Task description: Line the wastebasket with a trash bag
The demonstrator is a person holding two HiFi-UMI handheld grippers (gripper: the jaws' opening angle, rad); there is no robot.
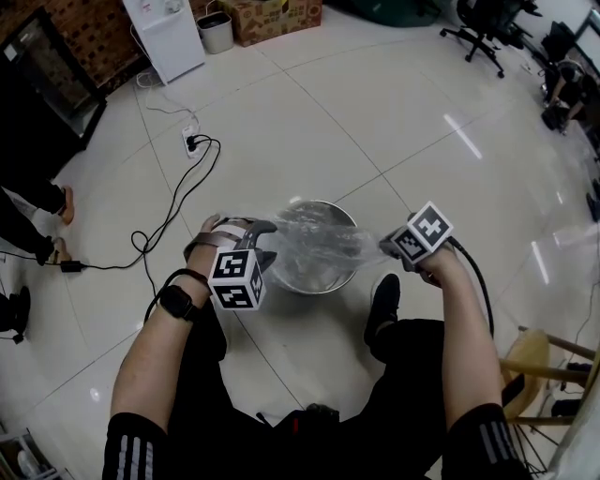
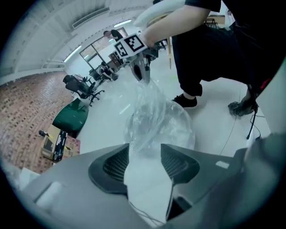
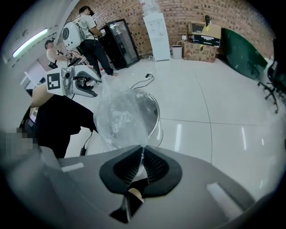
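A round metal wastebasket (image 1: 319, 281) stands on the tiled floor in front of the person's shoe. A clear trash bag (image 1: 323, 246) is stretched over its mouth between my two grippers. My left gripper (image 1: 265, 242) is at the basket's left rim. In the left gripper view its jaws (image 2: 145, 154) stand apart, and the bag film (image 2: 152, 112) runs loosely through the gap. My right gripper (image 1: 384, 247) is at the right rim, shut on a thin edge of the bag (image 3: 118, 116), which runs from its jaws (image 3: 142, 154) over the basket (image 3: 156, 112).
A black cable runs from a floor socket (image 1: 192, 142) to the left of the basket. A wooden stool (image 1: 544, 361) stands at the right. A white appliance (image 1: 169, 33), a small bin (image 1: 216, 31) and an office chair (image 1: 483, 28) stand far back. People (image 3: 91, 31) stand nearby.
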